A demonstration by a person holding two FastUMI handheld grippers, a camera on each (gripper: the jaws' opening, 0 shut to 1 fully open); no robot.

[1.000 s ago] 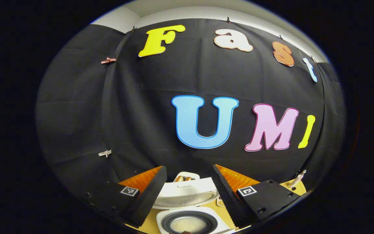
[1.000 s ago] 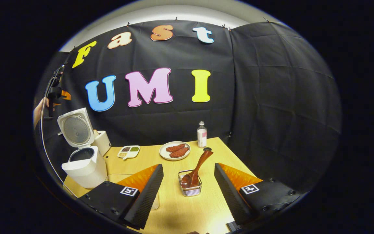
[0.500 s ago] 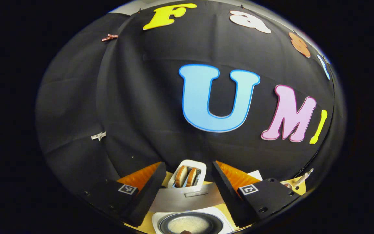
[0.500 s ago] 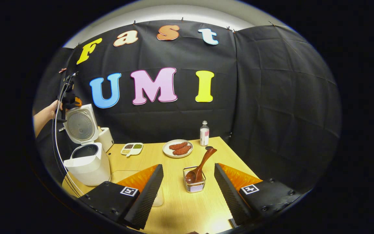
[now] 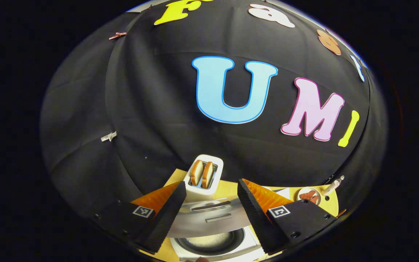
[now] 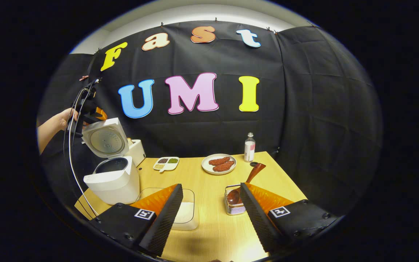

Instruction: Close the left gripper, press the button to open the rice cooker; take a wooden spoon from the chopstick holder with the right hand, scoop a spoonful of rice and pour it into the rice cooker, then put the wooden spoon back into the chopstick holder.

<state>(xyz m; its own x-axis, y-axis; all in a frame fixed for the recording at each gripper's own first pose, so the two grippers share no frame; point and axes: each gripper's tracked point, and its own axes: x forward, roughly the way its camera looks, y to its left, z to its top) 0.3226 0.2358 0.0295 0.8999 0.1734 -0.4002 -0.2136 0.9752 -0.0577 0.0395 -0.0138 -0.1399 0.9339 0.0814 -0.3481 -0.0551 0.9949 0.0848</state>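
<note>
Where lid (image 6: 104, 137) gapes, toaster (image 5: 203, 178) behind.

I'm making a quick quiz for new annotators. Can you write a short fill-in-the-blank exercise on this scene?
1. The rice cooker has its lid ____.
2. The wooden spoon stands in the ____, bowl end down.
3. The toaster holds ____ slices of bread.
4. The right gripper has its jaws ____, holding nothing.

Missing words: open; chopstick holder; two; open

Black cloth wall (image 6: 304, 109), pale ceiling strip (image 6: 195, 12), light wooden table (image 6: 209, 182)
</note>
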